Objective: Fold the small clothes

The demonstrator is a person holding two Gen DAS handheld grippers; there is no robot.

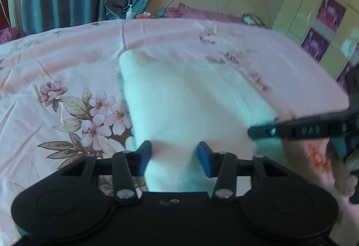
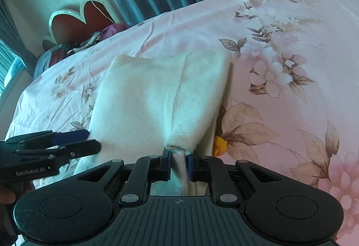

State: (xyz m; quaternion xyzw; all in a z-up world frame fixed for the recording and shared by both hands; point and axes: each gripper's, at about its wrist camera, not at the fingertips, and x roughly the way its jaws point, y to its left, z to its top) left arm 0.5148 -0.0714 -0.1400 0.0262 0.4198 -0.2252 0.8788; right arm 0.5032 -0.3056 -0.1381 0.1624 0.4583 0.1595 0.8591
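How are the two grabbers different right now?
The right gripper has its jaws squeezed tight on a bunched bit of the white cloth; the left gripper has its jaws apart, with cloth between them but not pinched. Both are black with blue pads and sit at the cloth's near edge.

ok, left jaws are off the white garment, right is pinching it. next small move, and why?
Probably open the right gripper and let go. The white garment already lies folded flat on the floral bedsheet, and the left gripper stands open around the near edge without pressing it. Only the right pads keep a bunched tuck of fabric; releasing should let that edge settle flat.
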